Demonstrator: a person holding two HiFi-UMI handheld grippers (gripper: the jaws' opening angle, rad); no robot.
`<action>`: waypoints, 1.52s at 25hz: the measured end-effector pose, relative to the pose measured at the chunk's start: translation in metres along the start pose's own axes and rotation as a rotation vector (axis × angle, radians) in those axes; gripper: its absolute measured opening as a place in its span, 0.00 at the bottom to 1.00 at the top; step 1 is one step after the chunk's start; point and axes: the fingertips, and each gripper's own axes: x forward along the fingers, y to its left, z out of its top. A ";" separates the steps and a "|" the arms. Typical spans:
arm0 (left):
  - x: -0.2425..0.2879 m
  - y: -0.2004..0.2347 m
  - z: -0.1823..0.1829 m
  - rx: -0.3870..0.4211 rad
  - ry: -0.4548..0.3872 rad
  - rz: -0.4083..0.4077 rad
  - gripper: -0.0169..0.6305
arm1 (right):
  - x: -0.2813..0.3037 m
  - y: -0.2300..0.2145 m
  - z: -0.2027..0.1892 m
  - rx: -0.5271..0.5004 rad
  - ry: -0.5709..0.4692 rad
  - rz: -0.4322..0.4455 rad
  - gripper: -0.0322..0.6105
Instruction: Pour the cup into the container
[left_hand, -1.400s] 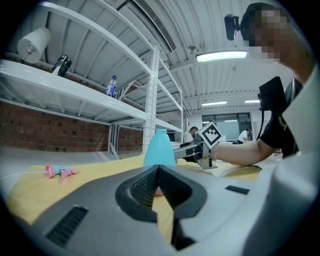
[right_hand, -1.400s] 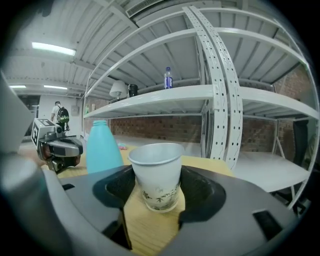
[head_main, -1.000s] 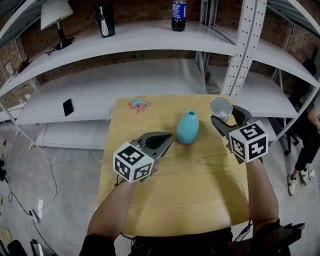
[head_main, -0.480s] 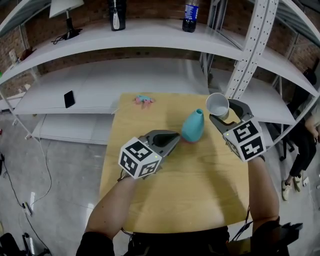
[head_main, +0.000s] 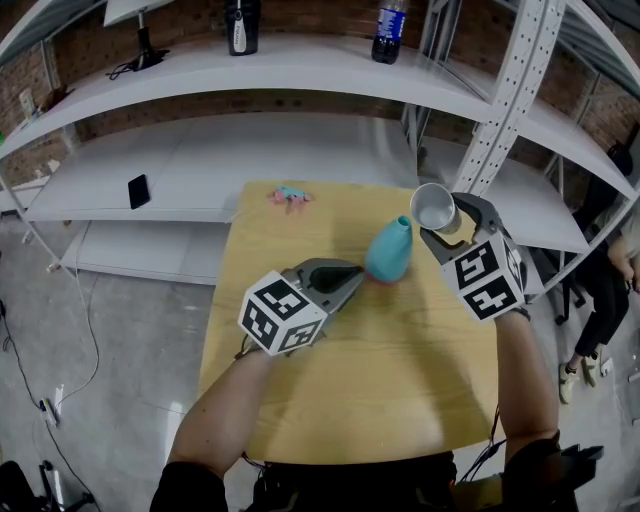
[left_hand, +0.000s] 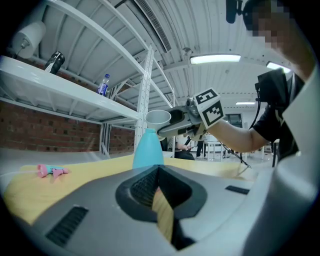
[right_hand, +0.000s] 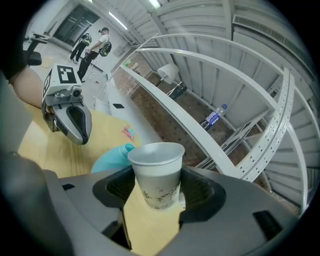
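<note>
Only its own view shows leaf print (right_hand: 159, 192) on the cup (right_hand: 156, 157) — right gripper (head_main: 451, 221) clamps it, left gripper (head_main: 350, 274) closed.

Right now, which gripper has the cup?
The right gripper: its fingers clamp the white paper cup. The left gripper has its fingers shut on nothing.
</note>
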 end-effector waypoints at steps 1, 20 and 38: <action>0.000 0.000 0.000 0.000 0.000 0.000 0.03 | 0.000 0.000 0.000 -0.009 0.003 -0.003 0.50; -0.001 -0.001 0.001 -0.001 -0.002 -0.002 0.03 | 0.003 -0.001 0.009 -0.192 0.056 -0.061 0.50; -0.001 -0.002 0.000 0.001 -0.001 -0.005 0.03 | 0.005 0.002 0.011 -0.276 0.079 -0.084 0.50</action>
